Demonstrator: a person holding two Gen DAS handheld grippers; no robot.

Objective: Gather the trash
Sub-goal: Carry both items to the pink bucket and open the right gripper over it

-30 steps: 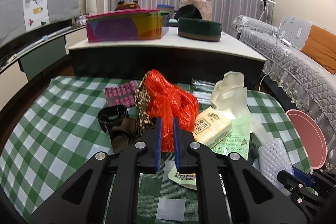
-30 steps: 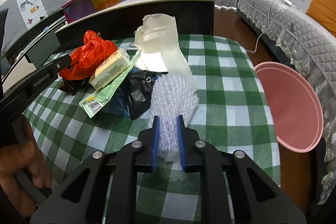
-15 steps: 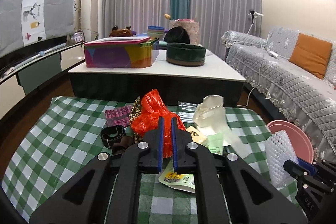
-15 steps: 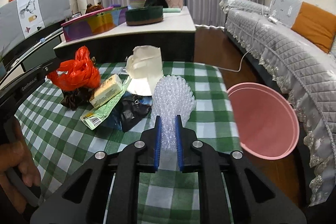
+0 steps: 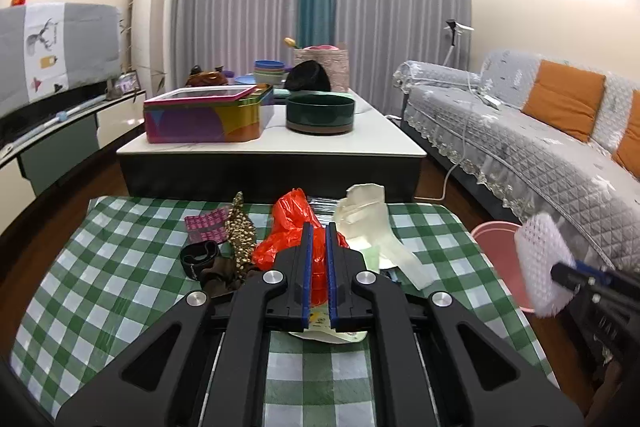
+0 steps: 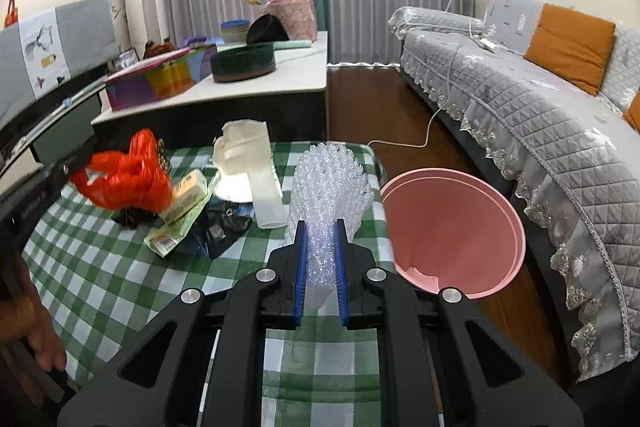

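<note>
My left gripper (image 5: 318,231) is shut on a crumpled red plastic bag (image 5: 294,223) and holds it above the green checked table (image 5: 120,267). The bag also shows in the right wrist view (image 6: 128,179). My right gripper (image 6: 320,227) is shut on a roll of clear bubble wrap (image 6: 330,179), lifted near the table's right edge; the roll also shows in the left wrist view (image 5: 540,263). A pink bin (image 6: 452,227) stands on the floor just right of the table.
On the table lie a whitish plastic bag (image 6: 248,163), a yellow packet (image 6: 188,193), a green wrapper (image 6: 172,235), a black bag (image 6: 224,227) and dark cloth bits (image 5: 224,259). A low white table (image 5: 272,143) stands behind; a grey sofa (image 6: 540,115) at right.
Both grippers have risen and pulled back, lifting the red bag and the bubble wrap off the table. The bubble wrap has moved right, closer to the pink bin.
</note>
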